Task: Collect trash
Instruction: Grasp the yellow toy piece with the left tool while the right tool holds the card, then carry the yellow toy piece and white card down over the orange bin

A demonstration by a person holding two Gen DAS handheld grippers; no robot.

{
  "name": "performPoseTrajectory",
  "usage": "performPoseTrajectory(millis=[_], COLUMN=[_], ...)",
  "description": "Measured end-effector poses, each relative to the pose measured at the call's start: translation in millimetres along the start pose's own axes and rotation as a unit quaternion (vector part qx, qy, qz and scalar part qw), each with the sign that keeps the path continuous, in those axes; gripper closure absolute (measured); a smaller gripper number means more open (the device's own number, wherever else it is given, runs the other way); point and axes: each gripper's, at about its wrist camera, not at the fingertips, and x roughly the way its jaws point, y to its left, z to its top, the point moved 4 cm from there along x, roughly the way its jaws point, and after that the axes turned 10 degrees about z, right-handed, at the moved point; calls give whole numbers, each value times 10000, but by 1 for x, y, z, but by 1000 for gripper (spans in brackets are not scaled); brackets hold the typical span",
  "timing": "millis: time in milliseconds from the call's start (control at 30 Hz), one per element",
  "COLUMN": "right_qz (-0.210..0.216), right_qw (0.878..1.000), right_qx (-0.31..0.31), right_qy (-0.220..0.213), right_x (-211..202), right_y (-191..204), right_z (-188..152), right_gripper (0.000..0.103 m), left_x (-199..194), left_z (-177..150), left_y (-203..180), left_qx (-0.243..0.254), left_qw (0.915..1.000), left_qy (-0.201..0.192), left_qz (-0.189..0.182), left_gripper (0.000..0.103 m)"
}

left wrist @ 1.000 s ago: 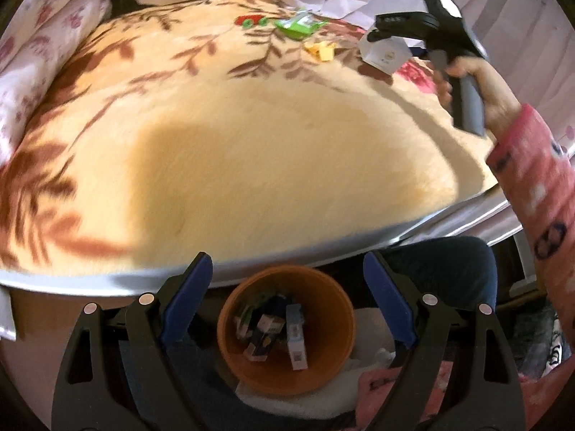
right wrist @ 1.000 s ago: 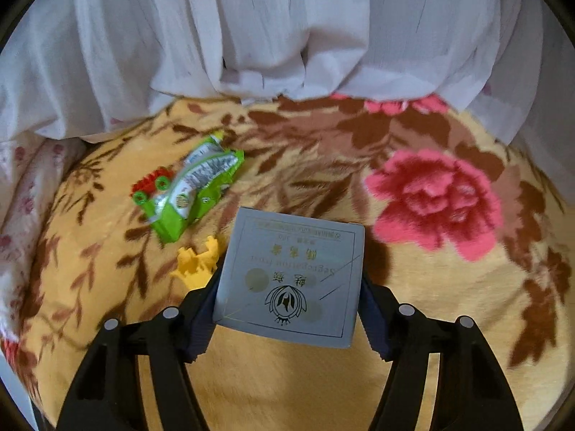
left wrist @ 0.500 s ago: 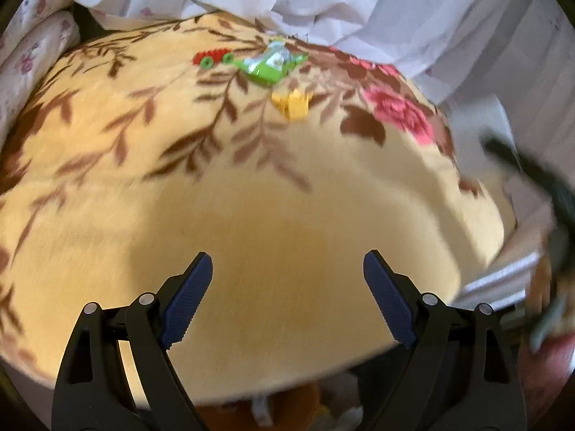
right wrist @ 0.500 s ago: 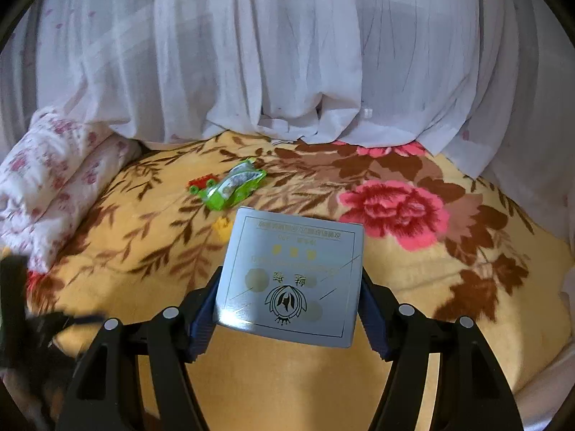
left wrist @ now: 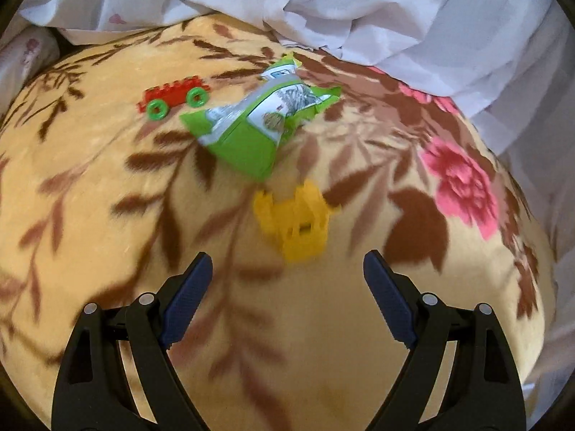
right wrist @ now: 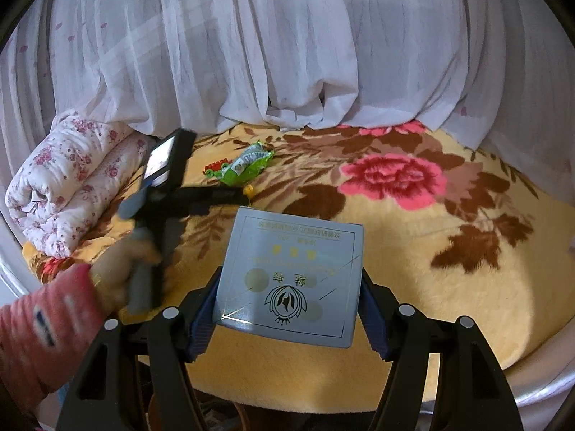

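Observation:
My right gripper is shut on a flat grey box with printed characters, held above the near edge of the bed. In the left wrist view my left gripper stands open over the yellow floral blanket, with nothing between its fingers. Just beyond its tips lies a yellow plastic piece. Farther on lies a crumpled green snack wrapper, with a red toy car with green wheels to its left. The right wrist view shows the left gripper reaching toward the wrapper, held by a hand in a pink sleeve.
White curtains hang along the far side of the bed. A rolled floral quilt lies at the left end. The bed's pale edge runs at lower right.
My left gripper has swung from above the orange bin out over the blanket, close to the yellow piece and wrapper. My right gripper has drawn back toward the bed's near edge with the grey box.

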Motion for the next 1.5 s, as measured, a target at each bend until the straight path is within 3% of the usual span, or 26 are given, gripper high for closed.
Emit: performPoseTrajectory(millis=[233, 400, 800, 1067, 1500], right_qz=[47, 71, 51, 154, 475], right_qw=[9999, 9999, 9999, 9993, 9959], right_qx=[97, 104, -70, -339, -700], right_qy=[42, 36, -56, -44, 319], right_x=[1, 2, -8, -17, -16], right_y=[-10, -10, 10, 42, 106], right_z=[-6, -6, -3, -6, -41], right_gripper=[36, 36, 36, 36, 36], left_x=[23, 24, -23, -86, -182], left_z=[23, 24, 2, -37, -155], left_y=[-8, -6, -4, 18, 89], left_qx=[37, 146, 596, 796, 1180], left_qw=[9994, 9985, 9966, 9941, 9901], left_qy=[5, -15, -389, -705, -715], left_qz=[343, 520, 405, 213, 245], left_gripper=[21, 53, 54, 54, 54])
